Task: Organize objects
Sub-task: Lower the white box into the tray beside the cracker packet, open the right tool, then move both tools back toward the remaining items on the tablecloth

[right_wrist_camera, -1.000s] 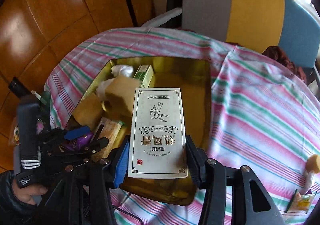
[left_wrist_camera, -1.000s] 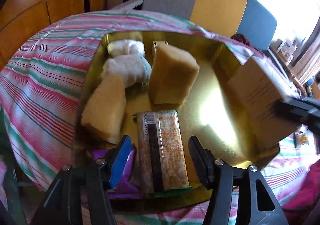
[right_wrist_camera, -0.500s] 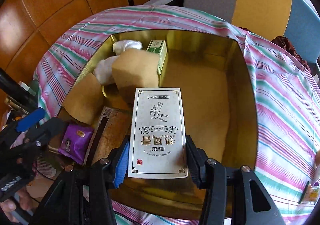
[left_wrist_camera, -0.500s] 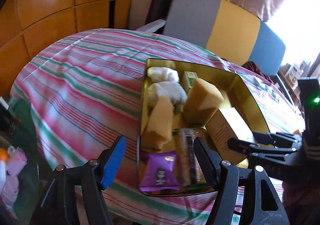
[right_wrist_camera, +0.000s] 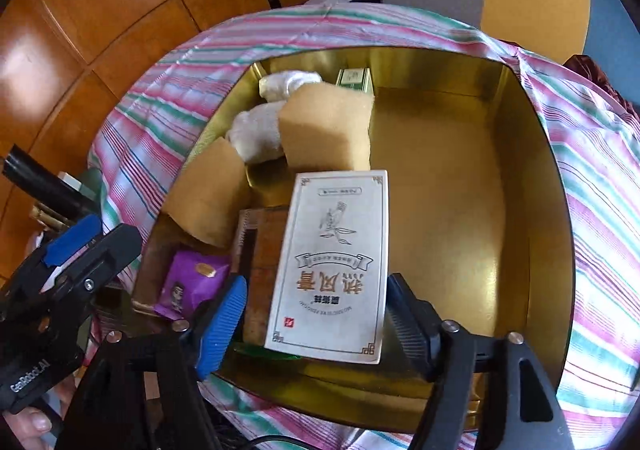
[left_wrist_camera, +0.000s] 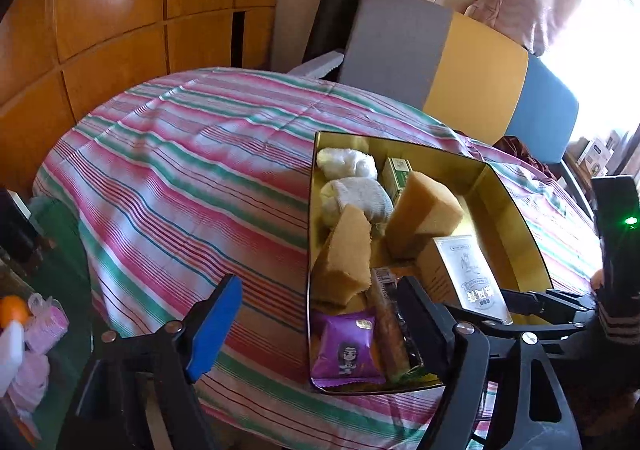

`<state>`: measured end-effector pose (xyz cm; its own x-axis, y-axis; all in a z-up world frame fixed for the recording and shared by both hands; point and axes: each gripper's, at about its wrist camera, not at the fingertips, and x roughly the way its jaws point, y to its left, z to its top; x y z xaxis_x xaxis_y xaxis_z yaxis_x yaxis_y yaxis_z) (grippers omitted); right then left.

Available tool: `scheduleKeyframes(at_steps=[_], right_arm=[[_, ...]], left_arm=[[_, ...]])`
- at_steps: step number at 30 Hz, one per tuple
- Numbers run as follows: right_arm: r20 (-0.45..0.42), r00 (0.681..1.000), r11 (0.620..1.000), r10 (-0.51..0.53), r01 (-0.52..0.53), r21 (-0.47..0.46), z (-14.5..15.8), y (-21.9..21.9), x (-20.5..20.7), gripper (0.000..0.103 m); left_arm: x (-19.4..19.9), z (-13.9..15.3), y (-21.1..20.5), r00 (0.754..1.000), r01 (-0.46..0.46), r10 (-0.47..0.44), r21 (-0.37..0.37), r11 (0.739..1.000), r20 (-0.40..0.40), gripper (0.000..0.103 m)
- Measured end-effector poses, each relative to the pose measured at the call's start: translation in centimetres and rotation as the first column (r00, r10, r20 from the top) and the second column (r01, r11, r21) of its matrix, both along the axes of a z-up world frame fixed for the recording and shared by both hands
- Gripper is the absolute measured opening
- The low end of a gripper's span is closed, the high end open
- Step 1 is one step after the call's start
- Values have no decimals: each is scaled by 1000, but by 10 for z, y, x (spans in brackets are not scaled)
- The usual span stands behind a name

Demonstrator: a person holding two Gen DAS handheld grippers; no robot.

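The white printed box (right_wrist_camera: 332,266) was seen lying inside the gold tin (right_wrist_camera: 520,154), against the long snack bar (right_wrist_camera: 256,250), where a second earlier it had been clamped above the tin. The right gripper (right_wrist_camera: 316,314) was opening, its pads drawn clear of the box that lay between them. The left gripper (left_wrist_camera: 320,314), previously straddling the snack bar, had been withdrawn to the tin's near corner; its jaws were opening over the striped tablecloth (left_wrist_camera: 192,178) and nothing was held. Two sponge blocks (left_wrist_camera: 424,214), rolled white cloths (left_wrist_camera: 356,186), a small green box (left_wrist_camera: 396,174) and a purple packet (left_wrist_camera: 348,350) were unmoved.
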<state>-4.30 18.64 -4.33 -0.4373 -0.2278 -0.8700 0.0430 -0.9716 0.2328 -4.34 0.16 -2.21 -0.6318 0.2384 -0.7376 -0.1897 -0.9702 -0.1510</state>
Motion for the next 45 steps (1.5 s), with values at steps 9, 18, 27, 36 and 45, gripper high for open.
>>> scheduleKeyframes(at_steps=[9, 18, 27, 36, 45], right_arm=[[-98, 995, 999, -36, 36, -8, 28, 16, 22, 80], [-184, 980, 995, -72, 82, 48, 55, 36, 42, 80], [-206, 966, 985, -155, 167, 42, 61, 72, 62, 80], [-205, 931, 949, -302, 315, 34, 63, 132, 92, 80], [-185, 832, 837, -523, 543, 74, 60, 226, 151, 80]], left_arm=[[6, 13, 3, 999, 5, -6, -28, 1000, -51, 82], [17, 28, 14, 993, 33, -39, -58, 998, -110, 83], [25, 35, 29, 988, 73, -82, -75, 995, -130, 83], [32, 44, 59, 974, 151, -165, -95, 984, -153, 83], [32, 50, 108, 941, 274, -294, -132, 953, -167, 83]])
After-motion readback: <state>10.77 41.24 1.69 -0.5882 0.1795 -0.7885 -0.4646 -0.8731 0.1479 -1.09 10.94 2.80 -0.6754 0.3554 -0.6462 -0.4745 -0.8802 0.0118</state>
